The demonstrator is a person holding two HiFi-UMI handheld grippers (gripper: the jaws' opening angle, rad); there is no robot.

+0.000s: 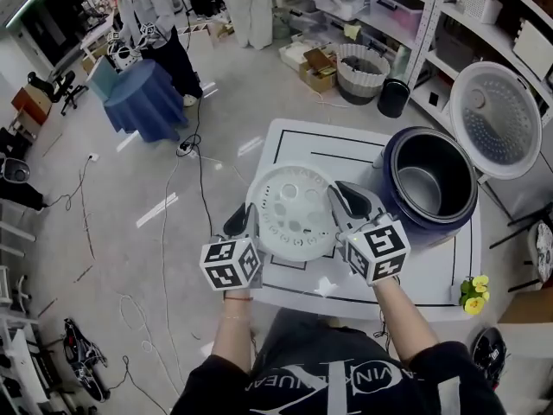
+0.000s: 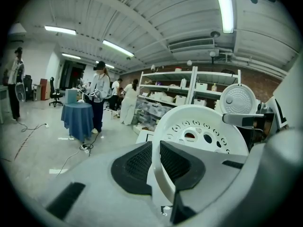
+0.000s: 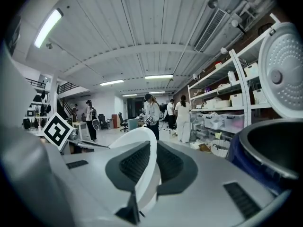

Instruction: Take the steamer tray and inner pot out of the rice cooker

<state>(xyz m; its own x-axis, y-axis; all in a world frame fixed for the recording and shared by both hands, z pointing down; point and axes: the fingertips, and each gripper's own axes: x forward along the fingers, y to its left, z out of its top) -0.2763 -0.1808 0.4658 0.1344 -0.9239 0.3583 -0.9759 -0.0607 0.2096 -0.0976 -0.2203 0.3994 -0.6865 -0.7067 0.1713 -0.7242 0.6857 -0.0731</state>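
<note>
Steamer tray [image 1: 292, 213] out of the cooker, gripped from both sides above the white surface [image 1: 432, 271].

The left gripper [image 1: 241, 222] has its jaws clenched on the tray's left rim, and the right gripper [image 1: 350, 200] has its jaws clenched on the right rim. The round perforated tray lies roughly level, just left of the navy rice cooker [image 1: 423, 228]. The cooker's lid [image 1: 495, 119] stands open and the grey inner pot [image 1: 423, 180] sits inside it. Whether the tray touches the surface cannot be told.

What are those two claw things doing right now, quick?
Left gripper: closed on the rim of the steamer tray.
Right gripper: closed on the tray's opposite rim.
</note>
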